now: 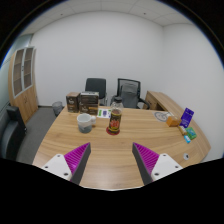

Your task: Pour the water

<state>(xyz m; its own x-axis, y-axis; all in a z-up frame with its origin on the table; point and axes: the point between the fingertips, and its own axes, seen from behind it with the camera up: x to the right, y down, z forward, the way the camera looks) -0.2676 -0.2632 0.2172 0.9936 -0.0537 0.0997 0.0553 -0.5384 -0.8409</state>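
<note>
— On the table point(100, 150), what is seen?
— A bottle point(114, 122) and a cup point(86, 120), well beyond the gripper point(108, 160), which is spread wide and empty.
— And progress?
— Nothing is grasped yet; pouring appears unstarted.

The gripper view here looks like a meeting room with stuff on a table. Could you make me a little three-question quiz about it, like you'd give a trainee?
1. True or false: the gripper is shut on the dark bottle.
2. Multiple choice: where does the light cup stand, seen from the gripper?
A. Between the fingers
B. Beyond the fingers, beside the bottle
C. On a chair
3. Fill in: the purple card stands on the ____, off to the far side from the cup.

Key
1. False: the fingers are apart with nothing between them, and the bottle stands well beyond them.
2. B
3. table
</note>
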